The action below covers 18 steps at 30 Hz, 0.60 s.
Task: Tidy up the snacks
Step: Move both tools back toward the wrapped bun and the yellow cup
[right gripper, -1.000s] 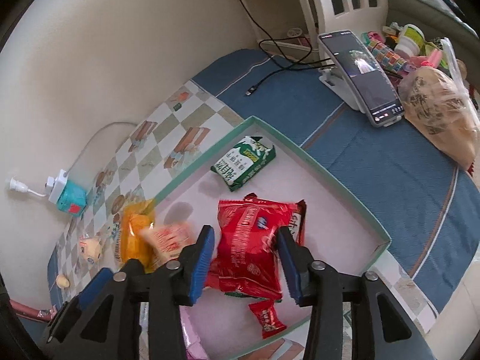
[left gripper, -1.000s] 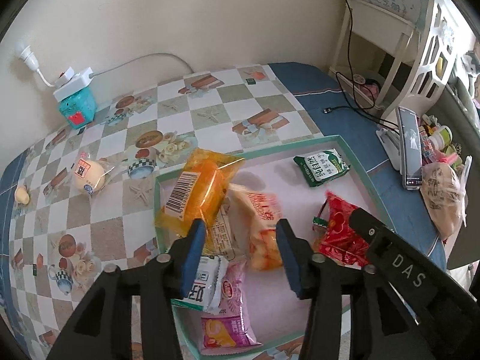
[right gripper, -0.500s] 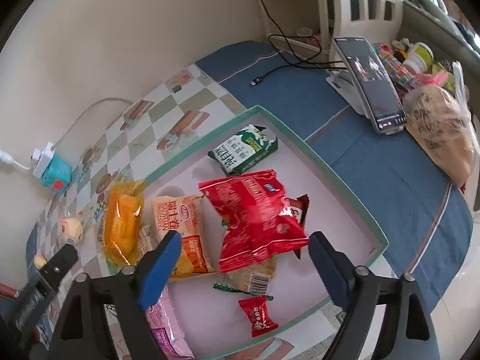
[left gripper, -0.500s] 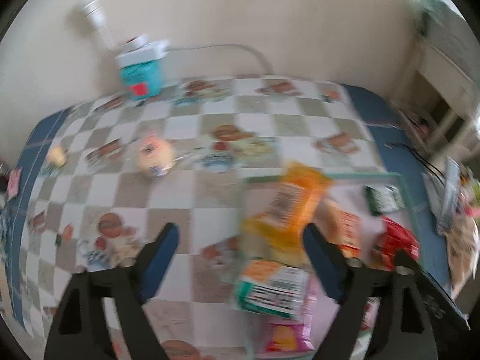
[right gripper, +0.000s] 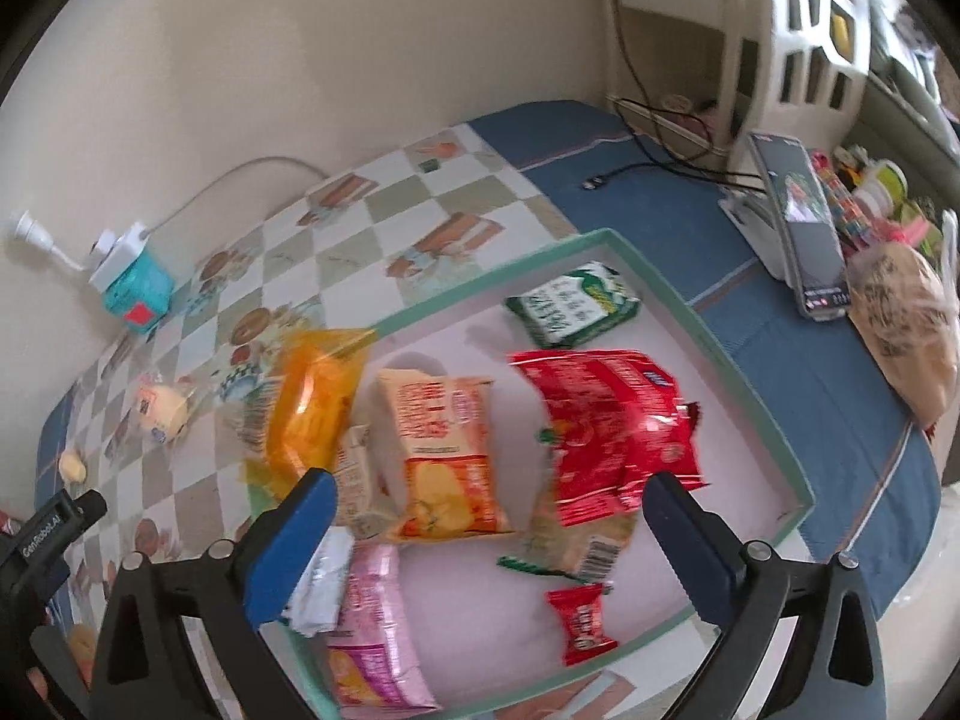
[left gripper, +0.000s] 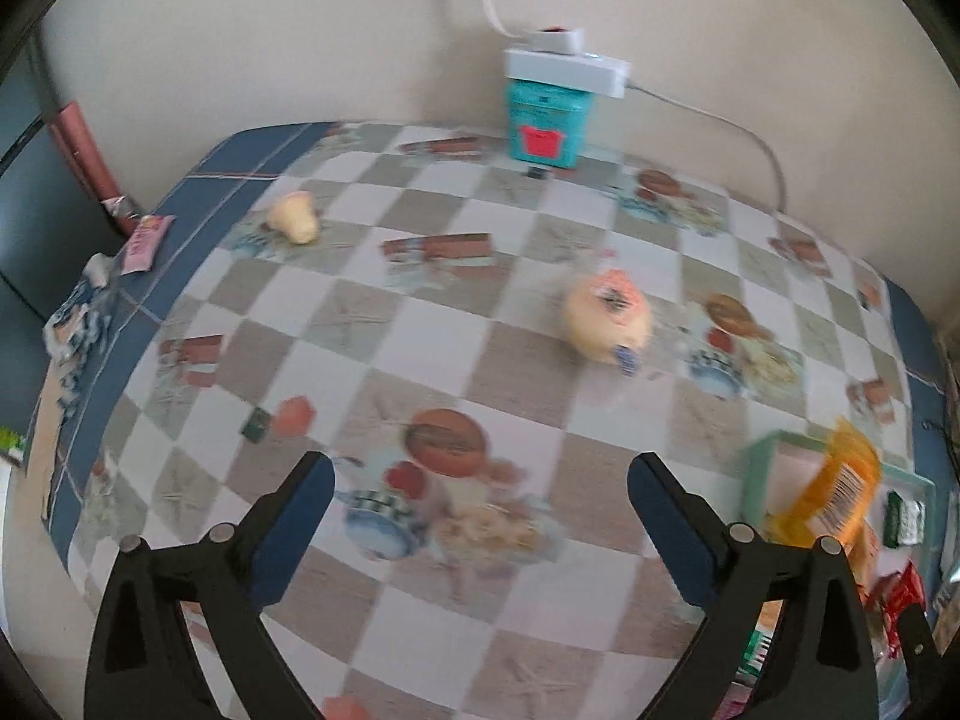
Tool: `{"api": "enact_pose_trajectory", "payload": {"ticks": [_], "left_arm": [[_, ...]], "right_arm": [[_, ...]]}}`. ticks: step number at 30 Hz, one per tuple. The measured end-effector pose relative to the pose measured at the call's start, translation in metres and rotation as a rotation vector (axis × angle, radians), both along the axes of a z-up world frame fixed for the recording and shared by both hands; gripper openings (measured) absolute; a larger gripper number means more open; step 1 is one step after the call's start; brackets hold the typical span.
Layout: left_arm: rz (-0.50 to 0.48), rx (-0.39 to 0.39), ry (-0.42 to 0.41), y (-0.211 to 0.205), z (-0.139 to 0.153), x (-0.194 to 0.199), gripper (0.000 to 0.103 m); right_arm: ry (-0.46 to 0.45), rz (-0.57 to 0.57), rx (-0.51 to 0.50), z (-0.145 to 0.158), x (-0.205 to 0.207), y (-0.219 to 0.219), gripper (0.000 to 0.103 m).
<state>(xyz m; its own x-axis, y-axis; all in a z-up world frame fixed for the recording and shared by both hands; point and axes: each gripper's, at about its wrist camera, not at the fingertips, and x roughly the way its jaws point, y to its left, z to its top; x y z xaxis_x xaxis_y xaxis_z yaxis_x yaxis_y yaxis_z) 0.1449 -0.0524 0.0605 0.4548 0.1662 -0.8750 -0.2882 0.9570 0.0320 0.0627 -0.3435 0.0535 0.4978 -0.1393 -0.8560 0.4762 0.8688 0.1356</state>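
Inside the tray (right gripper: pixel 750 396) most snacks already lie, while a wrapped bun (left gripper: pixel 606 318) waits on the tabletop (left gripper: pixel 372 312) (both claws, left (left gripper: pixel 480 516) and right (right gripper: pixel 489 540), have just opened wide, empty).

snack packets (right gripper: pixel 444 456) lie in the tray (right gripper: pixel 750 384) — round bun (left gripper: pixel 606 318) on the tablecloth (left gripper: pixel 372 360) left of it.
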Motion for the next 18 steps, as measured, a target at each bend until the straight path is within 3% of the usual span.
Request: {"api": "enact_pose_trajectory", "payload": {"ticks": [18], "left_arm": [[0.195, 0.067, 0.011, 0.107, 0.002, -0.018, 0.098]], "right_arm": [[-0.052, 0.219, -0.048, 0.012, 0.024, 0.116, 0.103]]}}
